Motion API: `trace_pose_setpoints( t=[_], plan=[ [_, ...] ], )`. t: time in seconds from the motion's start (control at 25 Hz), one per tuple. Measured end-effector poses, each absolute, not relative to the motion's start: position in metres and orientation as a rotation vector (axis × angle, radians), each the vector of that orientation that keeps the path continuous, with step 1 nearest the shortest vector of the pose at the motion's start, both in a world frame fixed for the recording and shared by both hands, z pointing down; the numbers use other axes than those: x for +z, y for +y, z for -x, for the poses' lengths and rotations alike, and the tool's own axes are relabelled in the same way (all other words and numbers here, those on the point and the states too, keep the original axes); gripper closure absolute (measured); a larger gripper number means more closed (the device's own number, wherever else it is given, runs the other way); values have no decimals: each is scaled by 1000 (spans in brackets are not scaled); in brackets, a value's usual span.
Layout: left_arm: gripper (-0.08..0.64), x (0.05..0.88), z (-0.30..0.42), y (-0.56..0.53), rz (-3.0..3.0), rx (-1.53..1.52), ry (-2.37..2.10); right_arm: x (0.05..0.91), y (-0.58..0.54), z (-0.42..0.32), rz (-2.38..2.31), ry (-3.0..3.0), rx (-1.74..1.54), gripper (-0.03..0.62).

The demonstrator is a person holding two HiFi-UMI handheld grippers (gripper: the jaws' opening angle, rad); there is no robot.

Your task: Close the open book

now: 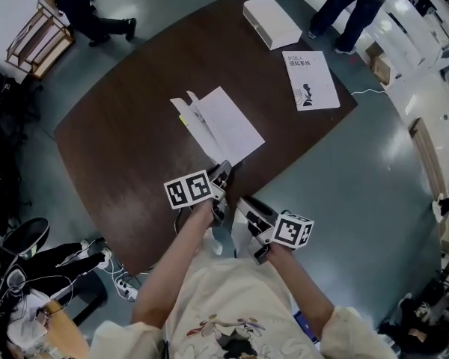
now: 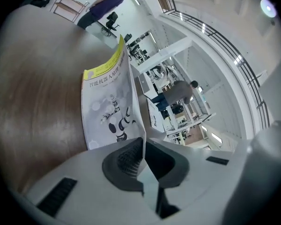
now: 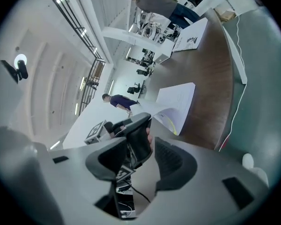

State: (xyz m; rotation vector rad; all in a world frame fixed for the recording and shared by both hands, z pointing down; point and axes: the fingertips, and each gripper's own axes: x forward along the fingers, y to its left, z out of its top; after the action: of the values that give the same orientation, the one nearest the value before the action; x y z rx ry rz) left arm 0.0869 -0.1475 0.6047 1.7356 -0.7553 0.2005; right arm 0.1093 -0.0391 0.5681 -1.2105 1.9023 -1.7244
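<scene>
The open book (image 1: 223, 128) lies white-paged in the middle of the dark brown table (image 1: 120, 148). My left gripper (image 1: 224, 169) is at its near corner, shut on a leaf of it. In the left gripper view the thin sheet (image 2: 136, 108) stands on edge between the closed pads of the left gripper (image 2: 143, 161). Beside it shows the cover (image 2: 105, 109) with a robot picture and a yellow strip. My right gripper (image 1: 245, 206) hangs off the table's near edge, open and holding nothing. In its own view only the left gripper's body (image 3: 136, 137) shows beyond the right gripper (image 3: 152, 149), with the book (image 3: 177, 102) farther off.
A closed booklet (image 1: 310, 79) and a white box (image 1: 271, 21) lie at the table's far right. People stand beyond the far edge (image 1: 352, 2) and at the top left (image 1: 82, 6). Cables and a power strip (image 1: 123, 284) lie on the floor at lower left.
</scene>
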Motion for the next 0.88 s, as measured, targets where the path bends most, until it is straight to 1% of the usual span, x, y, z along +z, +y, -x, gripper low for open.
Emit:
trace_pose_setpoints(
  t=[0.16,0.44,0.56,0.68,0.76,0.88],
  plan=[
    [546,613,-110,-157,-1751,276,-746,563,-31,-120,1225,1838,-1702,407],
    [537,636,-140,-170,-1768,357,-727,561,-21,-161,1362,1845,-1637,410],
    [505,638,-151,-174,-1816,378,-703,556,-20,-172,1407,1884,-1600,410],
    [441,635,-161,-174,-1849,359,-649,554,-17,-177,1429,1893,-1585,410],
    [410,634,-167,-173,-1867,355,-609,553,-16,-177,1429,1889,-1584,410],
    [399,631,-174,-167,-1889,352,-532,552,-16,-176,1426,1895,-1583,410]
  ],
)
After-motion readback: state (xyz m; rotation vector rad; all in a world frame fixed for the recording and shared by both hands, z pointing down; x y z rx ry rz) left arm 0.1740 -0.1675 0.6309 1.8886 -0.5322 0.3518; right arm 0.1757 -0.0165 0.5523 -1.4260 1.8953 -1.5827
